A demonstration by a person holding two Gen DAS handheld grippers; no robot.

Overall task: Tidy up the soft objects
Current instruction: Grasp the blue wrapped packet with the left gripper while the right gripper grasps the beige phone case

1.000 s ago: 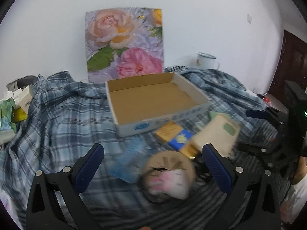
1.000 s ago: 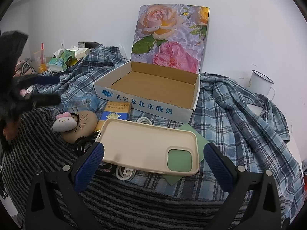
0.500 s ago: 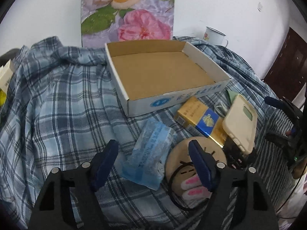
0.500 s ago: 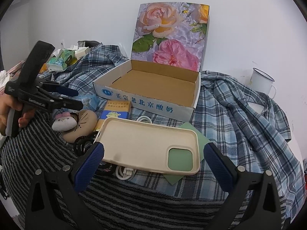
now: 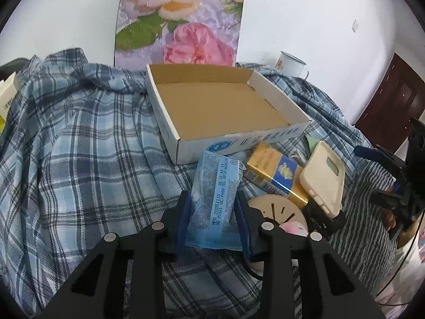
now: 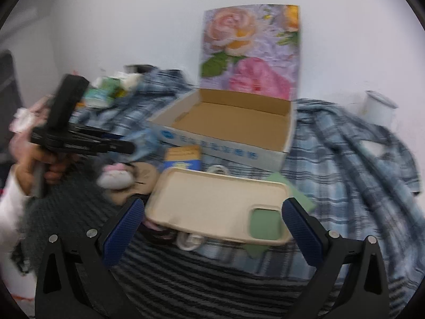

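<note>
In front of the box (image 5: 228, 111), your left hand-held gripper (image 5: 212, 212) has just closed on the tissue pack (image 5: 215, 199), ready for boxing, while your right hand-held gripper (image 6: 212, 226) waits wide open.

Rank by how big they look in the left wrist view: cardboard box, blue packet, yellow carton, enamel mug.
1. cardboard box
2. blue packet, though nearness inflates it
3. yellow carton
4. enamel mug, farthest away

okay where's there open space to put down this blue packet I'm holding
Freest is the bare floor of the cardboard box. The plaid cloth left of it is also open. Crowded: in front of the box, around the blue packet, lie the yellow carton, phone case and plush toy.
</note>
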